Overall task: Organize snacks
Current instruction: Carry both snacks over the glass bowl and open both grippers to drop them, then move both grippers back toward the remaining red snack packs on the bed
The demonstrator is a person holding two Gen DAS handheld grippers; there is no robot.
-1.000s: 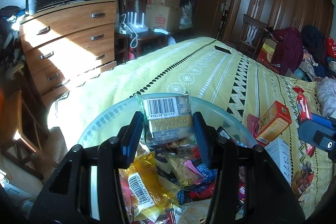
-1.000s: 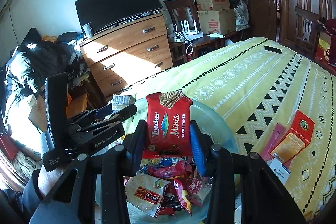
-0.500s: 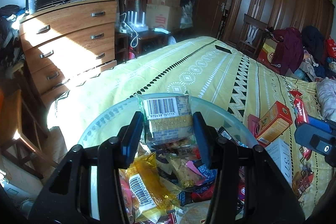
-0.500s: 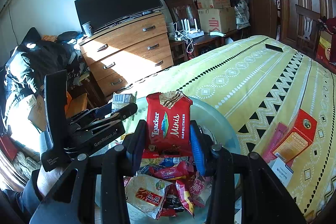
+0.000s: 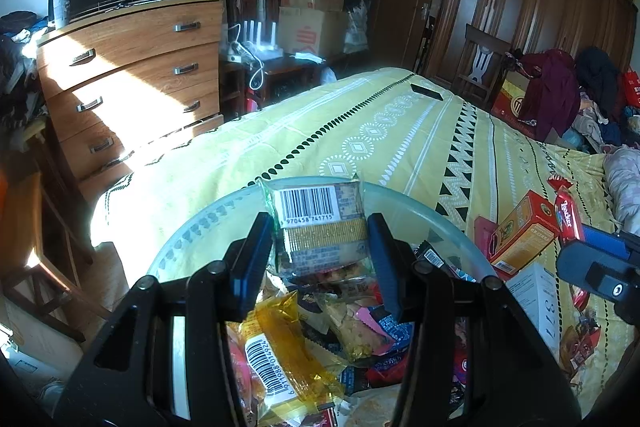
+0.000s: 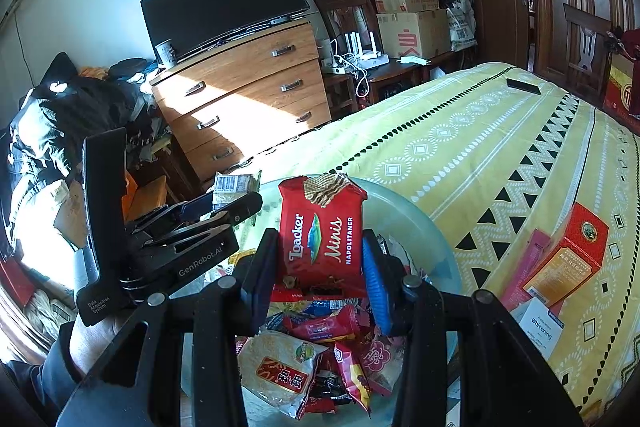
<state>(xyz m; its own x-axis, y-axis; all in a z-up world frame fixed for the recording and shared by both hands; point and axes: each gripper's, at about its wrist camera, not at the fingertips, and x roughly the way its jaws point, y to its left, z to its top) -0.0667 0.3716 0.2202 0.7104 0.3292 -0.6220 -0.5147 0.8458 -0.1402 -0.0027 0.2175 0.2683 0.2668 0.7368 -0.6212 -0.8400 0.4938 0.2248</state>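
My left gripper [image 5: 318,259] is shut on a clear cracker packet [image 5: 320,227] with a barcode, held above a round glass bowl [image 5: 192,231] full of mixed snack packets. My right gripper [image 6: 320,267] is shut on a red Loacker Minis wafer pack [image 6: 322,235], also held above the bowl [image 6: 404,211]. In the right wrist view the left gripper [image 6: 236,199] shows at the left with its packet [image 6: 232,185]. In the left wrist view the right gripper's body [image 5: 600,267] shows at the right edge with the red pack [image 5: 568,213].
The bowl sits on a yellow patterned bedspread [image 5: 380,131]. An orange-red box [image 5: 524,231] and a white box [image 5: 540,299] lie on the bed right of the bowl. A wooden dresser [image 5: 132,75] with a TV stands beyond the bed's left end.
Both grippers keep their packets and stay nearly still. In the left wrist view the right gripper has drifted slightly left.
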